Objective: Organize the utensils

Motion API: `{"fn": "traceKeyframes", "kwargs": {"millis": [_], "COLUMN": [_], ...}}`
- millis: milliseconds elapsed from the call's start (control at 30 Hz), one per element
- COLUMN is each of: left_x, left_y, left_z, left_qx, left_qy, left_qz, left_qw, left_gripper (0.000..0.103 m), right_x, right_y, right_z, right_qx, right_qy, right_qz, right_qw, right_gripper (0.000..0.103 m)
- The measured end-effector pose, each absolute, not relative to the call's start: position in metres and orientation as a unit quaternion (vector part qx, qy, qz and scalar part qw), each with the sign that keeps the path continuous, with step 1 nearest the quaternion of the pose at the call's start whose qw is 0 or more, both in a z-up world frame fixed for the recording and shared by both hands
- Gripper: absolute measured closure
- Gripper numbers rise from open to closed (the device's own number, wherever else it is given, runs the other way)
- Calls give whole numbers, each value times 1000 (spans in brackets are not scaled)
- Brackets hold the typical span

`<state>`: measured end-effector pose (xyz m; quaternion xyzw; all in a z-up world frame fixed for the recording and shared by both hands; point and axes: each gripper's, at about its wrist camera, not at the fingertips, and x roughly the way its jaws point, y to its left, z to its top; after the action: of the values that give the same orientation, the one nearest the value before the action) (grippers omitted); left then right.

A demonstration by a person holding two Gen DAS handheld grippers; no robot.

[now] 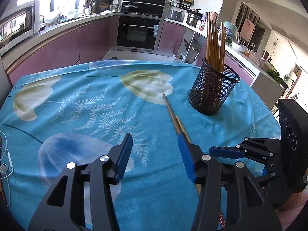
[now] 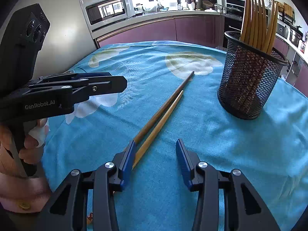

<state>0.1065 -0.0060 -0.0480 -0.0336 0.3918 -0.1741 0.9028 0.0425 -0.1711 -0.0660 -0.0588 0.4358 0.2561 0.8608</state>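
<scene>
Two wooden chopsticks [image 2: 163, 107] lie side by side on the blue floral tablecloth [image 2: 211, 144]; they also show in the left wrist view [image 1: 173, 115]. A black mesh holder [image 2: 248, 77] with several chopsticks stands upright at the right; it also shows in the left wrist view [image 1: 213, 88]. My right gripper [image 2: 155, 154] is open and empty, its left finger over the near ends of the two chopsticks. My left gripper [image 1: 156, 152] is open and empty, just left of the chopsticks. It appears from the side in the right wrist view [image 2: 107, 82].
The table's far edge drops toward the kitchen floor [image 1: 134, 55]. Purple cabinets [image 1: 57, 44], an oven [image 1: 138, 32] and a microwave [image 2: 109, 9] stand behind. White earphones [image 1: 5, 165] lie at the table's left edge.
</scene>
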Motion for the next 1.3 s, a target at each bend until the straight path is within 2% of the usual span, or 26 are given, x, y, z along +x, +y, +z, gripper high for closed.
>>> {"fn": "traceKeyframes", "kwargs": {"millis": [333, 433, 600, 867, 1000, 1167, 1300], "left_x": [104, 103, 102, 96, 91, 93, 92], "left_y": [-9, -9, -10, -28, -46, -60, -59], "left_z": [-50, -53, -57, -64, -71, -84, -86], "left_qx": [-30, -29, -28, -4, 17, 26, 16], "left_qy": [392, 394, 400, 409, 419, 441, 447], "left_qz": [-174, -174, -177, -209, -235, -239, -229], "left_qw": [903, 902, 899, 888, 877, 865, 864], "left_gripper": [54, 54, 54, 55, 59, 76, 85], "right_x": [40, 40, 42, 45, 50, 54, 57], "right_y": [-168, -170, -177, -192, -199, -205, -208], "right_z": [-66, -66, -66, -65, -65, -66, -66], "right_qx": [-74, -77, -72, -53, -39, -22, -15], "right_qy": [431, 431, 433, 437, 439, 442, 442], "right_qz": [245, 238, 232, 225, 228, 235, 241], "right_qw": [865, 867, 868, 869, 868, 865, 864], "right_gripper": [61, 69, 74, 75, 75, 79, 80]}}
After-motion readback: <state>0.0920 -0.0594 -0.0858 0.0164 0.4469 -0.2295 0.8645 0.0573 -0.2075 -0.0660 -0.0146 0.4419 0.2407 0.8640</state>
